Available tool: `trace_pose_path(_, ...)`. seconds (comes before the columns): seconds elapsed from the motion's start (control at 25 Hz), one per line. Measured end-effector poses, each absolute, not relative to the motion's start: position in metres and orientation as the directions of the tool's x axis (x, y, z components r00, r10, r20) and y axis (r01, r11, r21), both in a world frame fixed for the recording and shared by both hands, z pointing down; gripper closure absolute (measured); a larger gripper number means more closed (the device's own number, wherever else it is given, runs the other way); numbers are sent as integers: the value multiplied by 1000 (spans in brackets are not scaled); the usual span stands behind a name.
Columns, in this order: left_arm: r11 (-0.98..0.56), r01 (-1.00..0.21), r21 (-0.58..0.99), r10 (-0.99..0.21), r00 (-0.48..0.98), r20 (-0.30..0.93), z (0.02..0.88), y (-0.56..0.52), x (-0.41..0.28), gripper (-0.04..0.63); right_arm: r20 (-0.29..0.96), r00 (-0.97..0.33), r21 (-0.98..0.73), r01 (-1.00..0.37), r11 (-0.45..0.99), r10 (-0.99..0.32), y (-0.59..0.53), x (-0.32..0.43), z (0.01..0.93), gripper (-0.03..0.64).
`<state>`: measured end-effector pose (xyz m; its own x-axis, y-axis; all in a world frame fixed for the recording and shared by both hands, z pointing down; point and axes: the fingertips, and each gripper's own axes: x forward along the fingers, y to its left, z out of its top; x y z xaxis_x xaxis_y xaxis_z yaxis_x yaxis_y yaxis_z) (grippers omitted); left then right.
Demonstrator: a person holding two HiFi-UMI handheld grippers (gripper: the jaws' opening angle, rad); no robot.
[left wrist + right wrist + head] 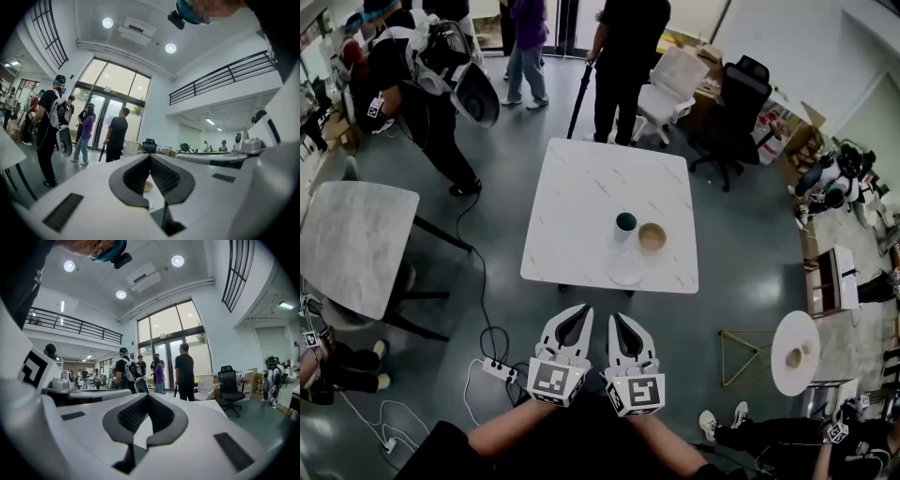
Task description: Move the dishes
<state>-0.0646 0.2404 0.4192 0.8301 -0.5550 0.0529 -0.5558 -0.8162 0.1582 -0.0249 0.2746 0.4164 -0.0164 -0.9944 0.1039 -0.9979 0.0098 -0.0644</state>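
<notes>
While left gripper point(578, 312) and right gripper point(616, 319) hang short of the bench point(581, 206), fingers clenched empty, cup point(625, 223), bowl point(652, 236) and plate point(626, 269) cluster there — reaching in or drawing away, either fits.

Bright ceiling spotlights point(170, 48) and glass doors point(110, 105) light sharp, fisheye-warped, dark-cornered views.

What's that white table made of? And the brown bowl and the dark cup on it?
The table top looks like marble or a marble-print laminate: white, glossy, with faint grey veins. The bowl seems ceramic or maybe wood, tan and matte. The cup looks like glazed ceramic, dark teal; too small to be sure.
</notes>
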Motion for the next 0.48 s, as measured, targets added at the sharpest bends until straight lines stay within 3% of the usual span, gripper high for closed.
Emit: trace_pose_path(0.48, -834, -533, 147, -536, 844, 15, 406, 265, -60, 578, 43, 13, -39, -999, -15, -999, 293, -13, 396, 601)
